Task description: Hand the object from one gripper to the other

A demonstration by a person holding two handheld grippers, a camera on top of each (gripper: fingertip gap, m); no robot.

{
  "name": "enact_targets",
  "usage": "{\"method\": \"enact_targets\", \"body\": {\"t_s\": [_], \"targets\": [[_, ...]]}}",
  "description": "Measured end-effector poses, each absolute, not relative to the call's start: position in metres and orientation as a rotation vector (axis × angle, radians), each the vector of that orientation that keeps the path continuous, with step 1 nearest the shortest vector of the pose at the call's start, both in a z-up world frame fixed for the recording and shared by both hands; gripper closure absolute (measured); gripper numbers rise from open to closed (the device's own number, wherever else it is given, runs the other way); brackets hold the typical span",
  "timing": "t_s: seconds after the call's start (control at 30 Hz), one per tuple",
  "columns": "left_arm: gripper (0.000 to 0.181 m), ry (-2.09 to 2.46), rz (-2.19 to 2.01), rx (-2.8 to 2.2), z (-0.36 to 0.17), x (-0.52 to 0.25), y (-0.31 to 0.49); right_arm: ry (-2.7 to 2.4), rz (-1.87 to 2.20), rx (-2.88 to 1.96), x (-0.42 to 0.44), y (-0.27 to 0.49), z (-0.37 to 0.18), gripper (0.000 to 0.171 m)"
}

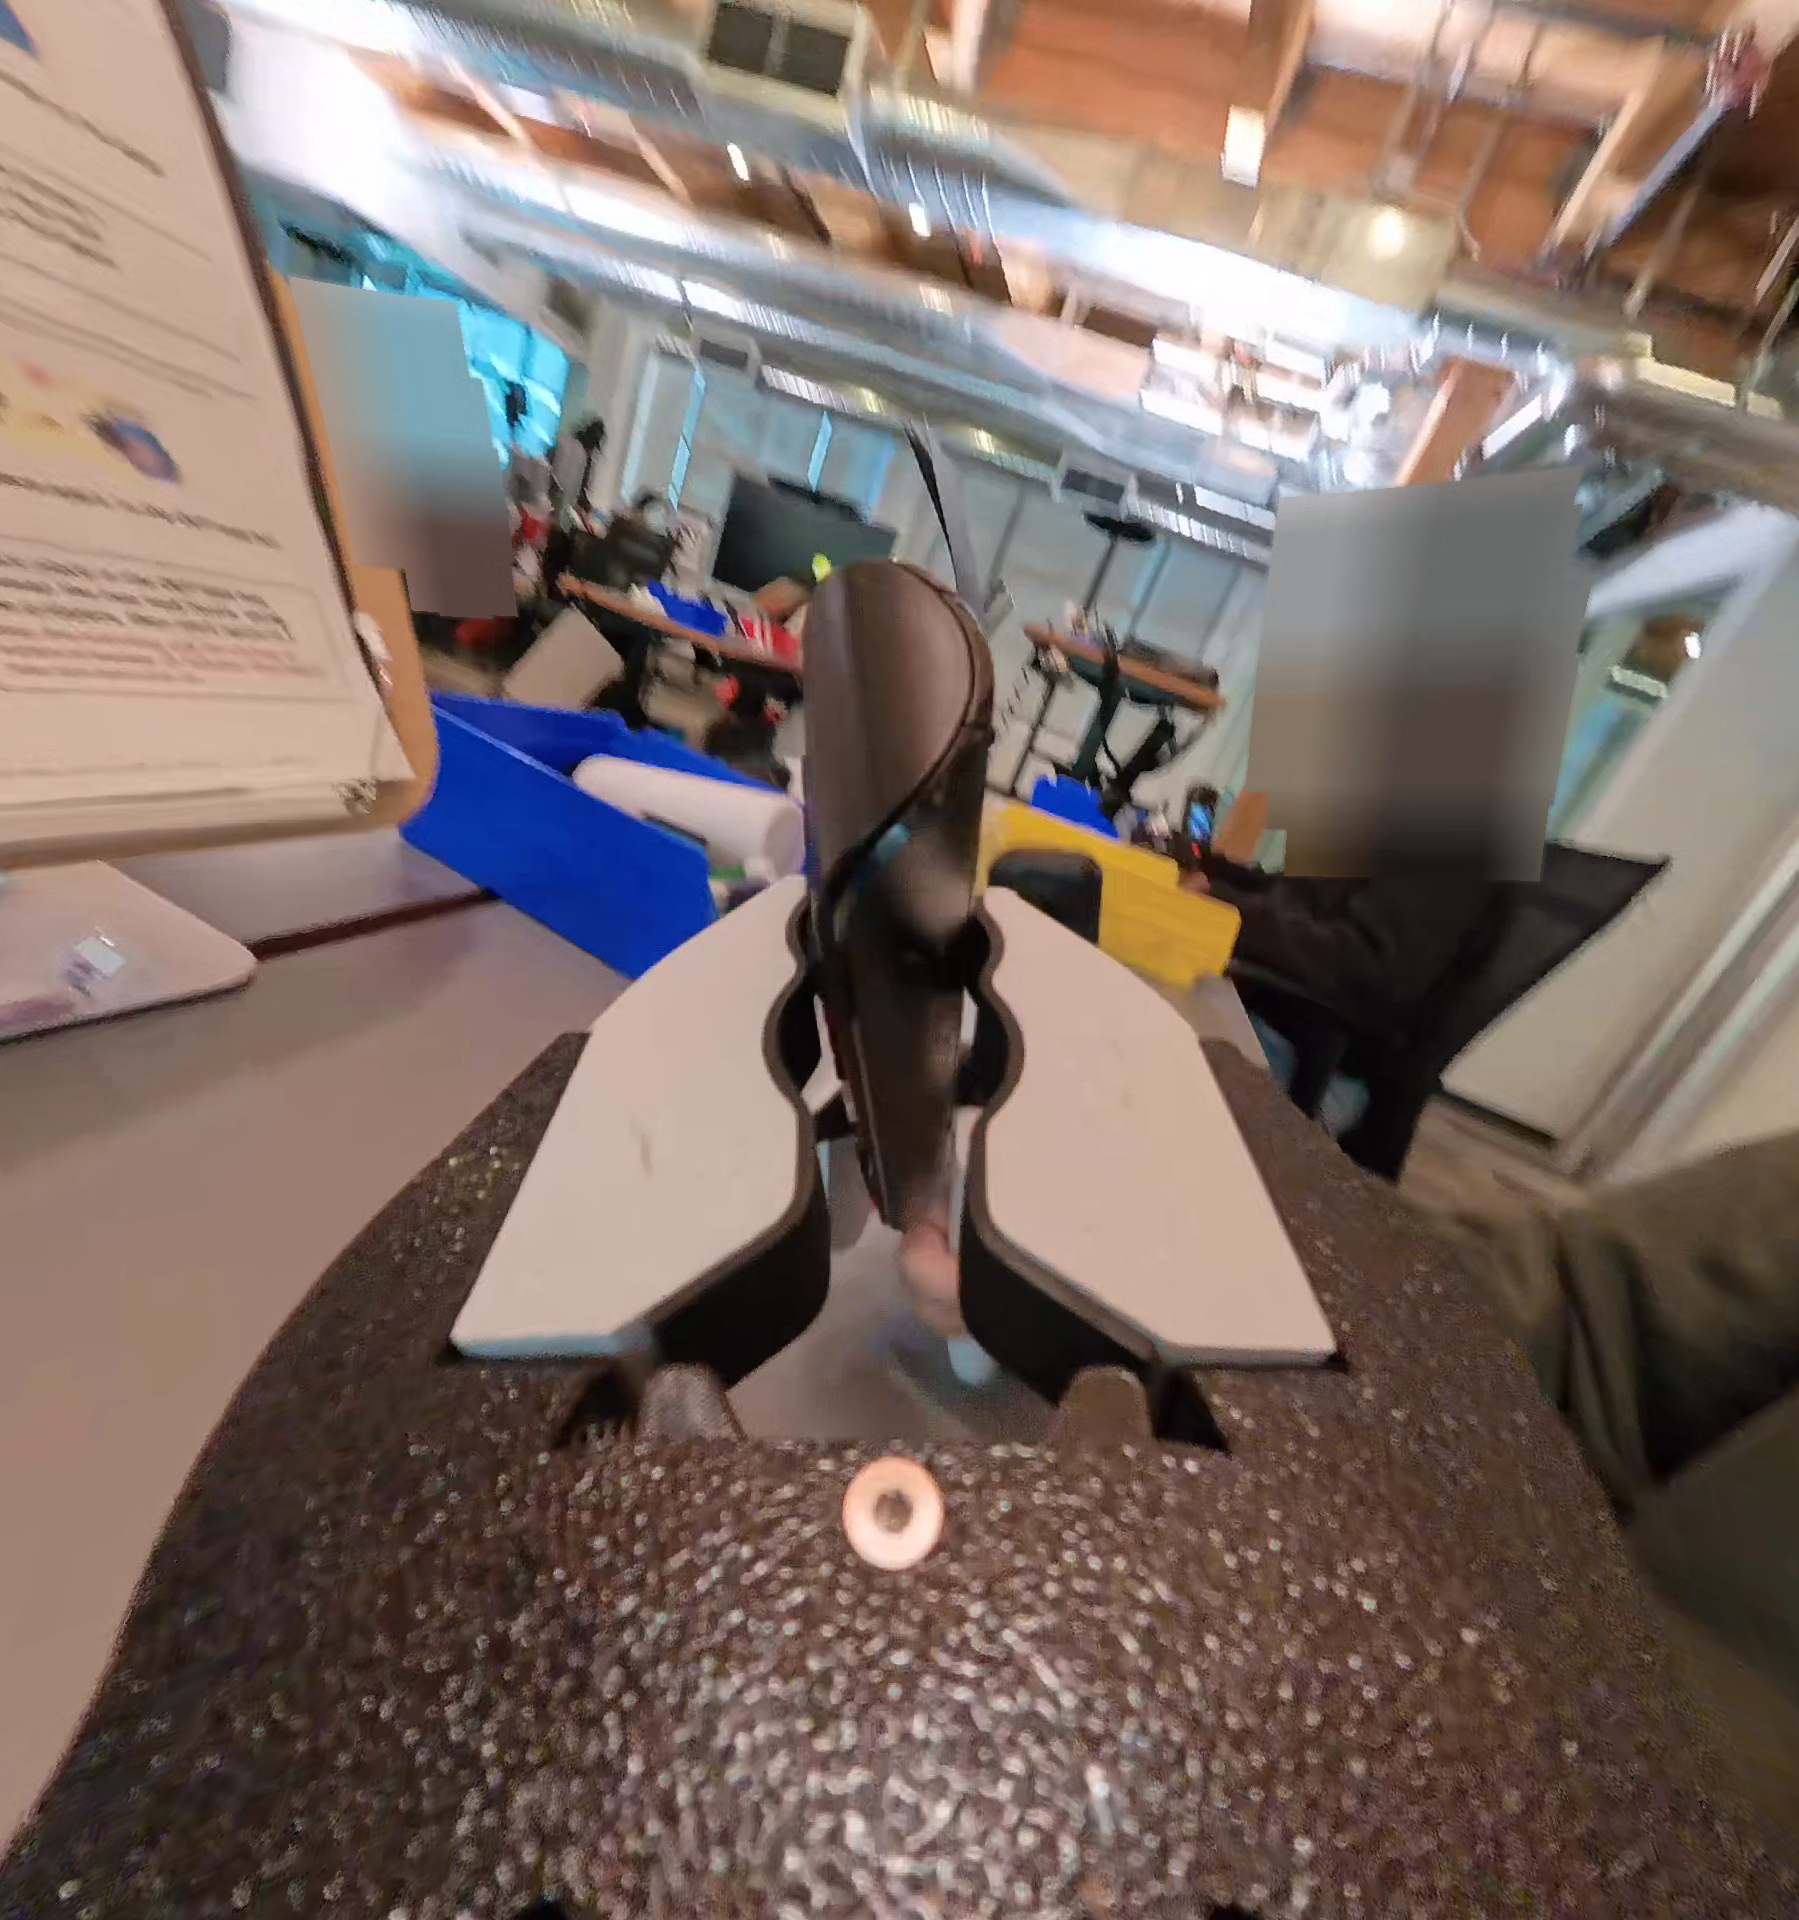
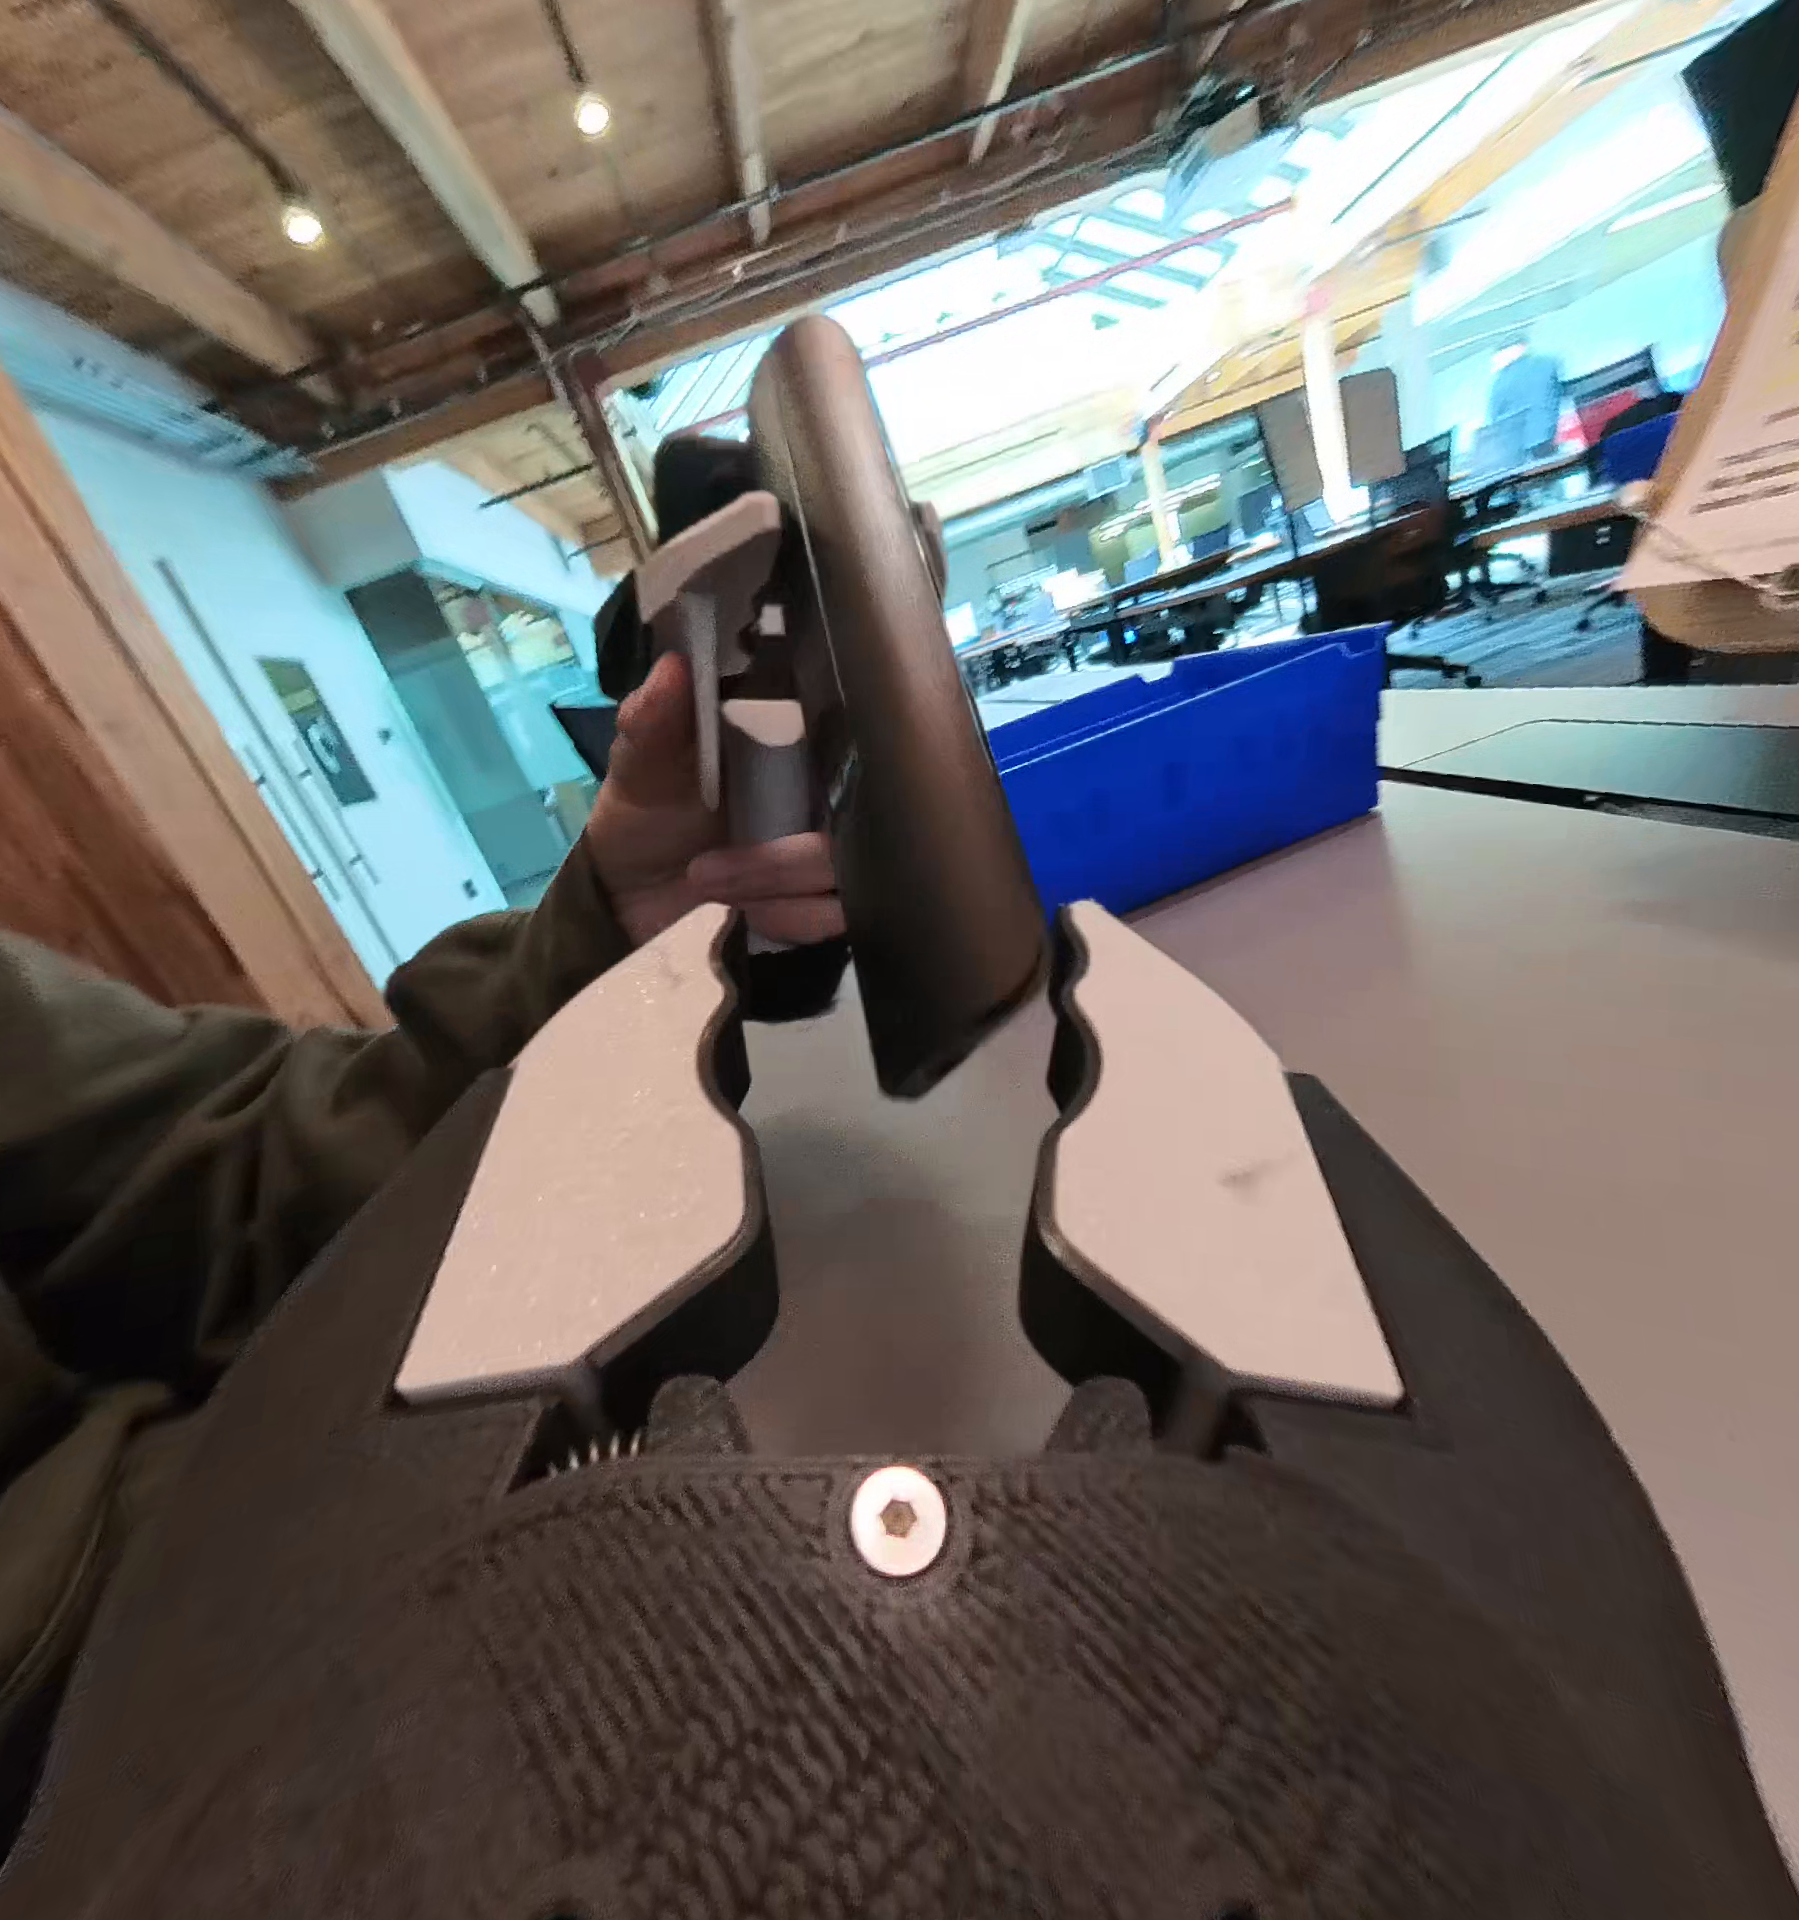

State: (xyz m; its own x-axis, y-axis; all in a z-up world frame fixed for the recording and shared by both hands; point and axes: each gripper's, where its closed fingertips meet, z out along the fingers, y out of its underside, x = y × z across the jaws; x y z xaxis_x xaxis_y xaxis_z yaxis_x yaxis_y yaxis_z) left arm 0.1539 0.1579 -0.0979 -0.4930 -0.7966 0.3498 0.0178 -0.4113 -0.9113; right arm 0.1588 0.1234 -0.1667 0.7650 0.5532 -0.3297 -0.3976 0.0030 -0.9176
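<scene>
A dark, flat, elongated object [image 1: 900,748] stands upright in my left gripper [image 1: 895,925], whose jaws are shut on its lower part. In the right wrist view the same object [image 2: 874,675] shows edge-on, its lower end between the fingers of my right gripper [image 2: 900,945]. Those jaws are open wide, and the object lies close to the right finger [image 2: 1165,1143]. The left gripper [image 2: 765,592] shows farther off, clamped on the object's middle, with a person's hand [image 2: 656,821] on its handle.
A grey table [image 2: 1497,1039] lies below both grippers. A blue bin [image 2: 1186,769] stands at its far side, also in the left wrist view [image 1: 562,821], with a yellow bin [image 1: 1134,894] beside it. A paper-covered board [image 1: 95,416] leans at the left. An olive sleeve [image 2: 147,1091] is close by. The grippers' ends are close to 8 cm from one another.
</scene>
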Motion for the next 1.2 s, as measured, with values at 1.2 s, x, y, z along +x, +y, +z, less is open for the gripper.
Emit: {"method": "enact_targets", "body": {"t_s": [1.2], "targets": [[0.157, 1.325, -1.993, -1.122, -0.117, 0.160, 0.144, -0.009, 0.677, -1.137, 0.195, 0.105, -0.129, 0.111]]}}
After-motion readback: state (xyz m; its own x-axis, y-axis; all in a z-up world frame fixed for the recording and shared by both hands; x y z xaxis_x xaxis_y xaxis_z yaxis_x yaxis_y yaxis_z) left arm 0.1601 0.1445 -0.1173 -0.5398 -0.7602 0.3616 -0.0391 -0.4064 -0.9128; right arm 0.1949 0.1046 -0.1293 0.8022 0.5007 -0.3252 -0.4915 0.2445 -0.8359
